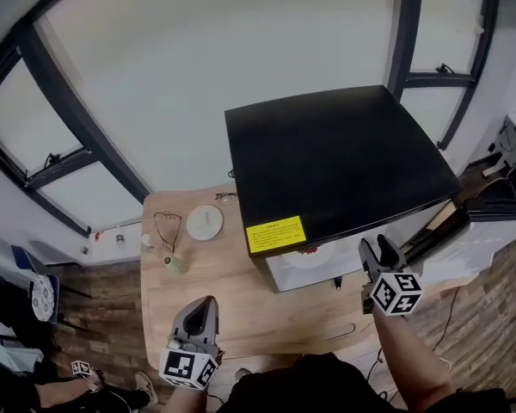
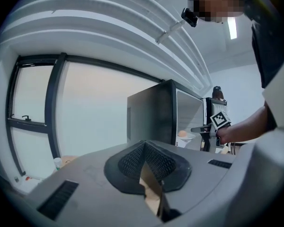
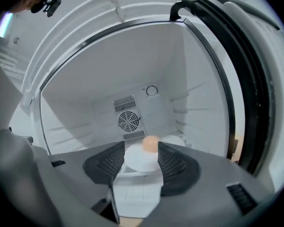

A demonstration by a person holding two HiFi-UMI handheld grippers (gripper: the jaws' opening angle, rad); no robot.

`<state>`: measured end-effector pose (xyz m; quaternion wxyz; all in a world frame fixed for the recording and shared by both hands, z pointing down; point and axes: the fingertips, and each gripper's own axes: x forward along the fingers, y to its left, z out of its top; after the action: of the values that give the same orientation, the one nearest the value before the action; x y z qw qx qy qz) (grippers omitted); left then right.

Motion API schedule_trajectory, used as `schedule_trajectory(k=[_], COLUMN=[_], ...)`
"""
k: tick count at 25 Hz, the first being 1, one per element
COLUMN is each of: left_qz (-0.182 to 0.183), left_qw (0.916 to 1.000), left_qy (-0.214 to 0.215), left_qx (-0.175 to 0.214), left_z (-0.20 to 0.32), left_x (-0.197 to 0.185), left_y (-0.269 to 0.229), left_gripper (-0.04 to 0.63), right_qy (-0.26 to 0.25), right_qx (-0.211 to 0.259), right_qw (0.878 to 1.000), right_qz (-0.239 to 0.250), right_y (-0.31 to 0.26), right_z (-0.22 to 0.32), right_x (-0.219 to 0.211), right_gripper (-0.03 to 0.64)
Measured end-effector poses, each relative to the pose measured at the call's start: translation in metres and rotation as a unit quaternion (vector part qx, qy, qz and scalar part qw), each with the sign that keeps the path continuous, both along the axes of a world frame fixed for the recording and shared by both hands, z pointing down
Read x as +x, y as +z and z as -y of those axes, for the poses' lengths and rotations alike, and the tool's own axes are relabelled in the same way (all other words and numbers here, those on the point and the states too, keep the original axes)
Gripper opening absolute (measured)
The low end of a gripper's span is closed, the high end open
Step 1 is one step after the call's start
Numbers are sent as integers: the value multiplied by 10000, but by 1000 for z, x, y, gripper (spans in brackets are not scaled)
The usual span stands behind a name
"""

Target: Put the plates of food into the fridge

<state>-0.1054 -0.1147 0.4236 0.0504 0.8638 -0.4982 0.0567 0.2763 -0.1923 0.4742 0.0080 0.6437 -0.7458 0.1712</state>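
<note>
The black fridge [image 1: 335, 162] stands on a wooden table [image 1: 189, 299] with its door [image 1: 490, 231] swung open to the right. In the right gripper view a white plate [image 3: 138, 161] with a round orange piece of food [image 3: 150, 144] rests on the fridge shelf. A second white plate [image 3: 175, 139] lies behind it to the right. My right gripper [image 3: 141, 151] is open at the fridge mouth; the plate shows in the gap between its pads, which do not press on it. My left gripper [image 1: 208, 304] is shut and empty, low over the table's front.
On the table's left lie a white round dish [image 1: 205, 222], a pair of glasses [image 1: 166, 228] and a small green bottle [image 1: 172, 263]. A yellow label [image 1: 275, 234] marks the fridge's front edge. Windows line the wall behind. A fan grille [image 3: 128, 121] sits in the fridge's back wall.
</note>
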Motion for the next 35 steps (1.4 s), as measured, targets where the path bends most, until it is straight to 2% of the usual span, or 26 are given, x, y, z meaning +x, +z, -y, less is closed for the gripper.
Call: schedule_trajectory(k=[3,6,9,12,16,19,22,24,27,32,35], left_qz=[-161,-151,-103,-73,-30,-46,-75,-42,77,159,219], left_qw=[9987,9947,9936,9938,9936,9928,9922,9927,9934,9924,9919], left_qy=[-489,-1006,-1116,-1107,-1123,-1188,-1214,-1157,-1074,-1119,-1131], left_qx=[-23,-149,-155,-102,-94,-149,-267,-326,-403,-495,-529], left_z=[-12,-23,-37,-53,-72,-85,-98,-108,-121,-137,-146], left_x=[-50,-101,-137,-167,-211,-245,-272,-284,-302,-327,-336], left_y=[4,16,20,18,21,29,42,49,55,60,64], left_gripper=[3,5,5,5,5,5,5,5,5,5,5], right_qy=[-100,-349,-546,-821,-1159,-1490,-1903,-2039,-1959,-1484,-1488], right_qx=[-125,-244,-379,-550,-987,-1451,-1958,-2211,-2537,-3160,-3414], right_qw=[9999,9988,9962,9929,9842,9690,9358,9196,9107,8901,8763], right_qz=[48,244,563,666,906,1337,2232,2529,2604,2931,3056], right_y=[9,18,25,37,67,97,126,143,174,221,242], right_z=[-12,-29,-49,-73,-109,-138,-169,-190,-215,-245,-264], right_x=[-33,-79,-125,-174,-243,-299,-353,-380,-407,-439,-460], right_gripper=[235,233,217,188,155,149,144,144,144,144,144])
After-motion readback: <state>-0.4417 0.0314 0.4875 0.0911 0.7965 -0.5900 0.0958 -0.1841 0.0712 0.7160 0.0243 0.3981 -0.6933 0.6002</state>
